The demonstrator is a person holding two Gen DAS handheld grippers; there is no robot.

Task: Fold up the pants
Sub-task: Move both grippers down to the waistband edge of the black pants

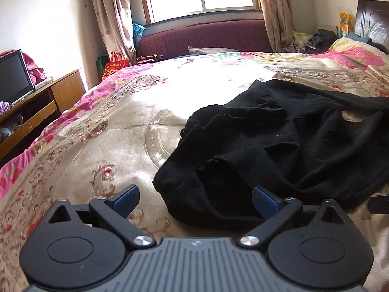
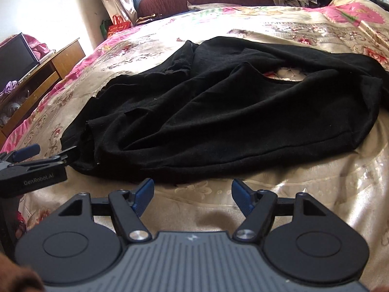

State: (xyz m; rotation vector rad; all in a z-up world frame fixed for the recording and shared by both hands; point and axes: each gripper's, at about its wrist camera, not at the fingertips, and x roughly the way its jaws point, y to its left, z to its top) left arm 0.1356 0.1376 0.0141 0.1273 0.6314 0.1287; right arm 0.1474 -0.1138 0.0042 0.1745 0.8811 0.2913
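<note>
Both tongs spread wide, empty. Black pants (image 2: 218, 97) lie crumpled on floral bedspread (image 2: 316, 194). Left tongs (image 1: 195, 200) straddle the near hem; right tongs (image 2: 192, 196) hover just short of the fabric edge.

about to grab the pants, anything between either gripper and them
Nothing visible. The left gripper is open right at the near edge of the pants; only bare bedspread lies between the open right gripper and the pants.

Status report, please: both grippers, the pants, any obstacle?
Left gripper open, near edge of pants between its fingers. Right gripper open, just short of black pants. Pants crumpled on bedspread, not folded. No obstacle seen.
</note>
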